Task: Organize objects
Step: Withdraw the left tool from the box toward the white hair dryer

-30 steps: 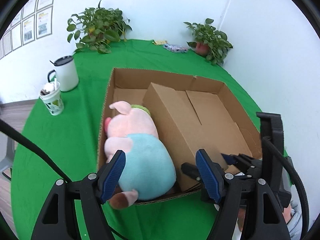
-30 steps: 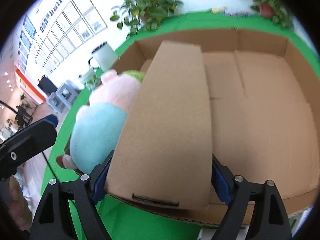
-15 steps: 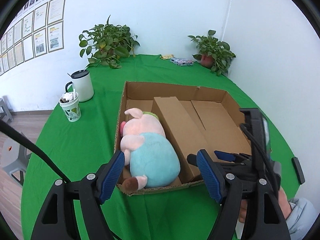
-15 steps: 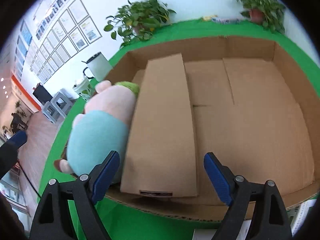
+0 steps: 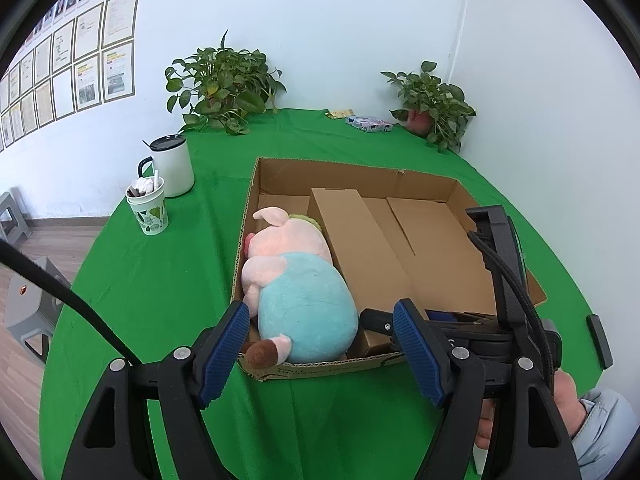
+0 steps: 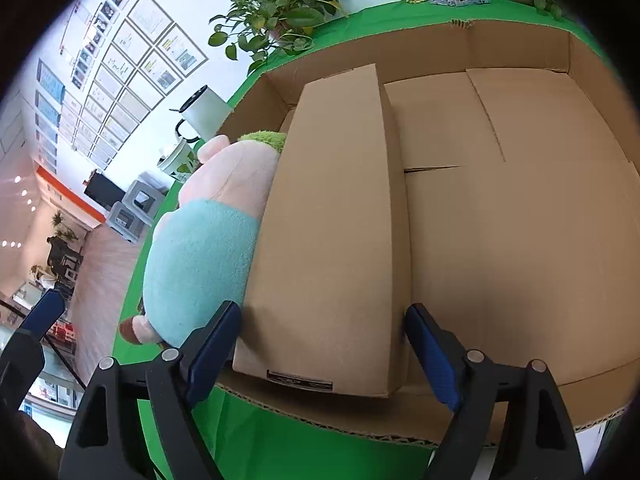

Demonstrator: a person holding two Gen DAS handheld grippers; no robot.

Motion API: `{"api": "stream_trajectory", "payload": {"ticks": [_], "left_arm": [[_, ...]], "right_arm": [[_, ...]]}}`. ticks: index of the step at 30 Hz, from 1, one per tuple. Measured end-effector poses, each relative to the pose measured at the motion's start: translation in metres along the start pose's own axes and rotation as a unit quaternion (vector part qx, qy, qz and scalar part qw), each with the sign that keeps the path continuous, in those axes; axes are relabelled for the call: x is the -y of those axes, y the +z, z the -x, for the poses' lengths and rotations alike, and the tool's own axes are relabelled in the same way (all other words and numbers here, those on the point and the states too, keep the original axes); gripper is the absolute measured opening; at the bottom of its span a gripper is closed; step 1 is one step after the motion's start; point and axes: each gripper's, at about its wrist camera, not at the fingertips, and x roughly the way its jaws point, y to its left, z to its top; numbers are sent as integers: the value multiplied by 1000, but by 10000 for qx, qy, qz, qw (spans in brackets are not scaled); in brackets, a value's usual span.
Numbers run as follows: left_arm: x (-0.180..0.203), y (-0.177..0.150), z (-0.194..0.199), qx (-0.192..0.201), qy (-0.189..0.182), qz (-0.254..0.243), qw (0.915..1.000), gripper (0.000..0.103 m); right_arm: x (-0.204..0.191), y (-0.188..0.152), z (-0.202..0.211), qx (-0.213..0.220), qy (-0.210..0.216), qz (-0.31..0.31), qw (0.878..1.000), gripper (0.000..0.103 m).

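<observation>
Directly at twelve o'clock, between the wide-open right tool's [image 6: 322, 354] fingers, lies a long plain brown cardboard box [image 6: 332, 224].

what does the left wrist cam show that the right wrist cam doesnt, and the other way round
Only the left wrist view shows the whole cardboard tray from above on the green table, the right-hand potted plant in full, and the right gripper reaching in by the tray's near wall. Only the right wrist view shows the label on the long box's near end and the room beyond the table. Both show the plush pig lying beside the long box, the white mug, the paper cup and the left gripper, open.
</observation>
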Motion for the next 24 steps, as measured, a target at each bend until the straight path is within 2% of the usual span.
{"api": "stream_trajectory", "payload": {"ticks": [2,5,7,10,11,14,16,17,18,20,22,23,24], "left_arm": [[3,-1,1,80,55,-21,10000,73],[8,-5,6,263,116,-55,9996,76],[14,-7,11,409,154,-99,9990,76],[28,-14,24,787,334,-226,9961,85],[35,-17,30,968,378,-284,9942,89],[52,-24,42,1308,378,-422,9898,96],[66,-29,44,1393,383,-517,9882,97],[71,-30,43,1377,384,-555,9882,97],[76,-32,42,1346,331,-583,9886,97],[81,-34,39,1285,195,-571,9899,97],[85,-35,37,1232,95,-534,9909,91],[87,-36,36,1203,62,-542,9912,80],[89,-36,35,1149,33,-569,9917,72]], "right_arm": [[-3,-4,13,216,-65,116,9997,85],[-14,-19,52,903,-585,570,9926,86],[-19,-33,78,1353,-1024,776,9824,89],[-19,-66,115,1740,-1883,853,9628,89],[-18,-76,123,1822,-2012,835,9588,89],[-13,-105,142,1992,-2006,873,9552,87],[-9,-117,148,2046,-2135,920,9508,71],[-6,-120,149,2010,-2287,895,9483,46],[-5,-120,149,1973,-2356,856,9478,27],[0,-123,155,1992,-2350,778,9482,20],[0,-127,161,2043,-2379,816,9460,20],[-1,-127,163,2082,-2377,834,9451,22],[-3,-128,165,2132,-2417,833,9430,36]]}}
